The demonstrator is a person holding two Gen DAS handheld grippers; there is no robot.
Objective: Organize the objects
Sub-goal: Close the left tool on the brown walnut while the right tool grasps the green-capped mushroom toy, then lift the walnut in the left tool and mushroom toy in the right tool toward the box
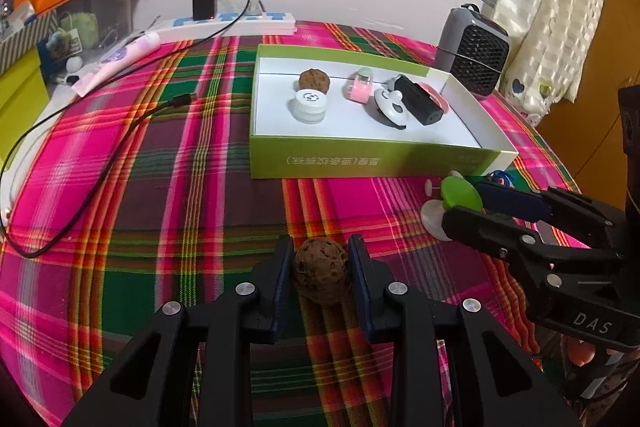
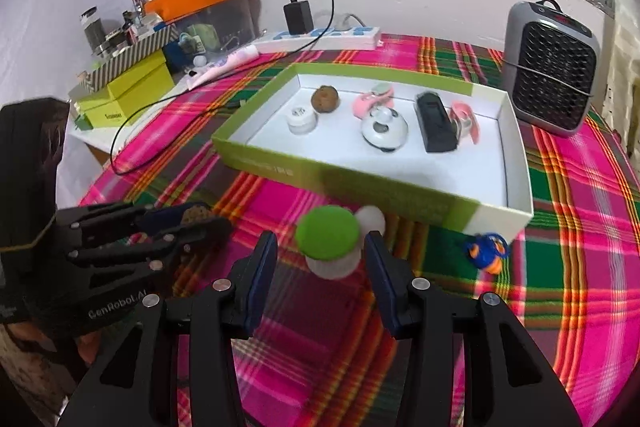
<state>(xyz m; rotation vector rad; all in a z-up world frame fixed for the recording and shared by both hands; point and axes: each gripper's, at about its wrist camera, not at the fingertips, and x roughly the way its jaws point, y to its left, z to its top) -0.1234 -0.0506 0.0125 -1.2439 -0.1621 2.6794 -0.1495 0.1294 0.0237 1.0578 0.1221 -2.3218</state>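
Observation:
My left gripper (image 1: pixel 320 247) is shut on a brown walnut (image 1: pixel 320 275) just above the plaid tablecloth (image 1: pixel 180 207), both pads pressed to its sides. My right gripper (image 2: pixel 320 239) holds a green-capped white toy (image 2: pixel 328 233) at its fingertips, close to the near wall of the green and white box (image 2: pixel 360 183). That toy (image 1: pixel 460 195) and the right gripper (image 1: pixel 464 203) also appear at the right of the left wrist view. Inside the box lie another walnut (image 1: pixel 315 81), a white jar (image 1: pixel 308 105), a pink toy car (image 1: pixel 359 87), a white round toy (image 1: pixel 392 107) and a black device (image 1: pixel 420 99).
A small blue and orange toy (image 2: pixel 486 253) lies on the cloth by the box's near right corner. A grey heater (image 2: pixel 552 67) stands behind the box at right. A power strip (image 1: pixel 236 23) with a black charger and a looping cable (image 1: pixel 100 155) crosses the left side. Stacked boxes (image 2: pixel 128 91) crowd the far left.

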